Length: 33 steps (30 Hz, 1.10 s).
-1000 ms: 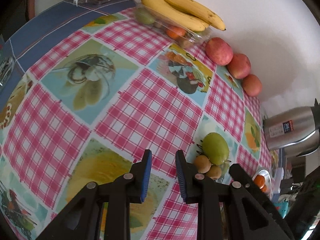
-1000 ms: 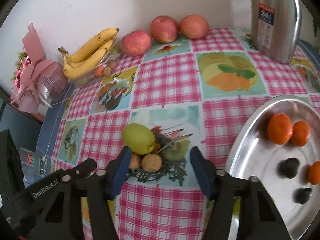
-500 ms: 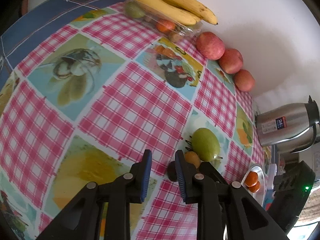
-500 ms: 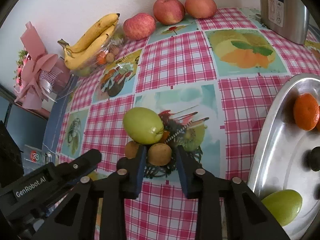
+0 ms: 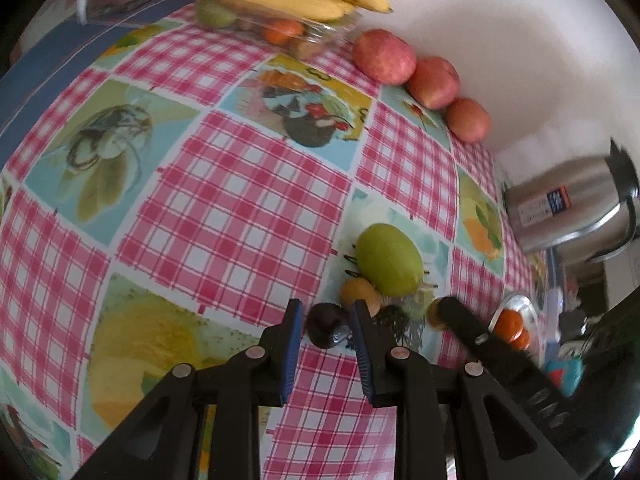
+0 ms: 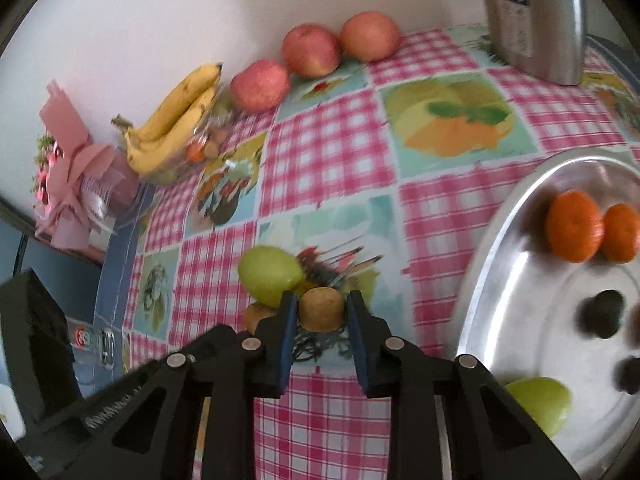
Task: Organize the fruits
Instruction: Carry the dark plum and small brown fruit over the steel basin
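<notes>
2 tools grip fruit: right tool (image 6: pixel 322 304) clamps brown fruit (image 6: pixel 322 309), left tool (image 5: pixel 325 314) dark fruit (image 5: pixel 326 324).

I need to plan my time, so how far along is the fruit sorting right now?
Partway. The metal tray already holds oranges, dark fruits and a green one. The right gripper is shut on a small brown fruit. The green fruit beside it and the dark fruit between the left gripper's fingers remain on the table.

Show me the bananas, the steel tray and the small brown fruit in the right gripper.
bananas (image 6: pixel 176 116), right wrist view, middle of the bunch
steel tray (image 6: pixel 492 264), right wrist view, left rim
small brown fruit (image 6: pixel 322 308), right wrist view, its front face
</notes>
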Available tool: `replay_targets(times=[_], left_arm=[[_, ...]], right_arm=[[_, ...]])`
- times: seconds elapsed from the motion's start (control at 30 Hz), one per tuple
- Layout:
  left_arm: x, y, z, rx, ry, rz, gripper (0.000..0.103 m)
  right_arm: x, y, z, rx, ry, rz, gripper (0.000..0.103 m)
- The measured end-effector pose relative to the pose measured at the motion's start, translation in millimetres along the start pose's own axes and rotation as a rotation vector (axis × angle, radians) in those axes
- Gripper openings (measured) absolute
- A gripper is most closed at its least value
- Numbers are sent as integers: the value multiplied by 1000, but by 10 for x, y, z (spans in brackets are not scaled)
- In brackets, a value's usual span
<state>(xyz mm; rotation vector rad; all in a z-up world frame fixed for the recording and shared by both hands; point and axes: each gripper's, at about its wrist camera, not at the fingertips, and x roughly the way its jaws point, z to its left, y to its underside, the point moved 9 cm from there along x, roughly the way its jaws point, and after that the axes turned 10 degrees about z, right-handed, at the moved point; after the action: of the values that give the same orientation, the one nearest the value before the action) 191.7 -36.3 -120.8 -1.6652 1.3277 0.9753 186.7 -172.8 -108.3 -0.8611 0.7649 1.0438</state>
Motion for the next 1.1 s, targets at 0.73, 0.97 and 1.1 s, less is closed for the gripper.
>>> replay_targets(times=[0.73, 0.97, 1.1], left_arm=[[262, 93, -259, 262, -258, -1, 36], [201, 110, -211, 251, -252, -8, 28], [184, 108, -205, 228, -233, -2, 28]], right_arm=[[-107, -44, -24, 18, -19, 0, 26], [-131, -36, -26, 20, -23, -1, 26], [-143, -29, -21, 23, -24, -1, 26]])
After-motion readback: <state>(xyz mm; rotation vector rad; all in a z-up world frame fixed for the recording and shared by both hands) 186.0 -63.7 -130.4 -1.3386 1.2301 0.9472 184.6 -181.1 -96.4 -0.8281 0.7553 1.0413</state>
